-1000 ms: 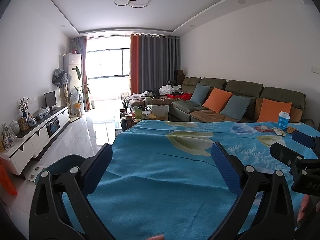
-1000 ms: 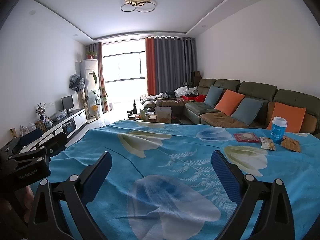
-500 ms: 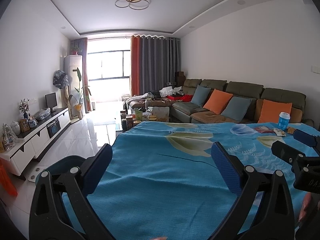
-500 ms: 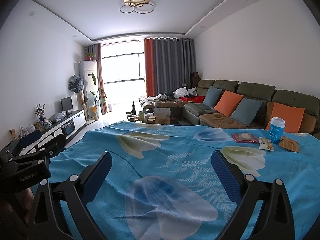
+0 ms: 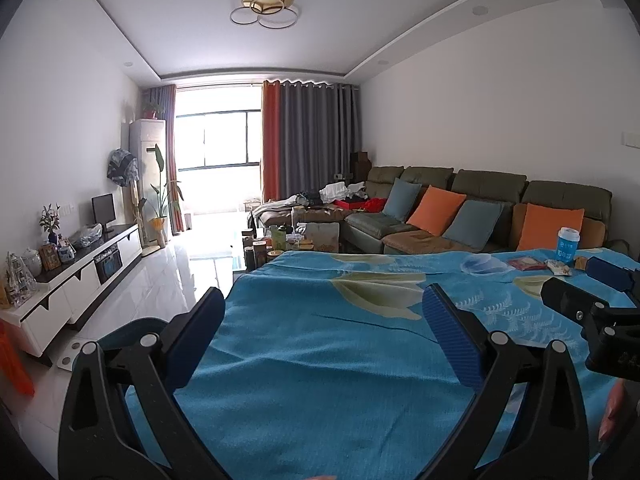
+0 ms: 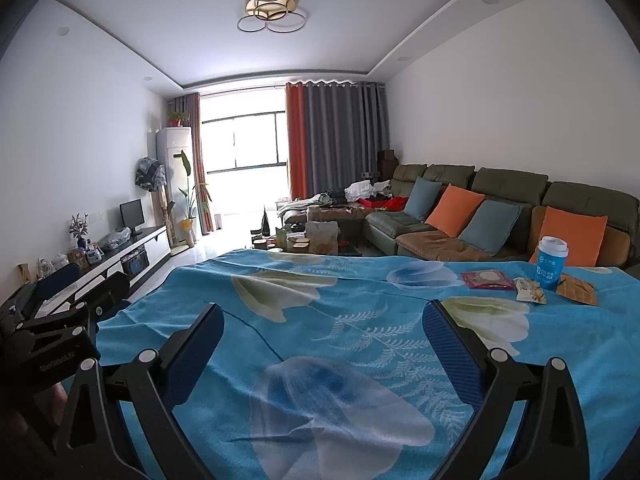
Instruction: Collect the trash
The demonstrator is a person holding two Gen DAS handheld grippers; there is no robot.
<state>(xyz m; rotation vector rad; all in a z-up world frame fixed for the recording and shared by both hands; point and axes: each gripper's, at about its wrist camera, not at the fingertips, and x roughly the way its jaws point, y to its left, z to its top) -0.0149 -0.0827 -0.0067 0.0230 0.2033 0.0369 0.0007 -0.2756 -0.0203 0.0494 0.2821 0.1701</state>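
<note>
Trash waiting at the right edge of our frames

Blue floral tablecloth [image 6: 320, 320] fills the lower frame; our right gripper [image 6: 323, 352] and left gripper [image 5: 323, 340] hover spread and empty. Blue paper cup [image 6: 551, 263], red wrapper [image 6: 487, 280] and two smaller wrappers [image 6: 529, 289] lie upper right, nearer our right gripper.

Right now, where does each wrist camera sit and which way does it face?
Left wrist: on the left gripper, low over the blue floral cloth, facing the window; its open fingers show, the right gripper at right.
Right wrist: on the right gripper, same heading; open fingers show, the left gripper at left.
Shared: the blue cup and wrappers, the sofa.
</note>
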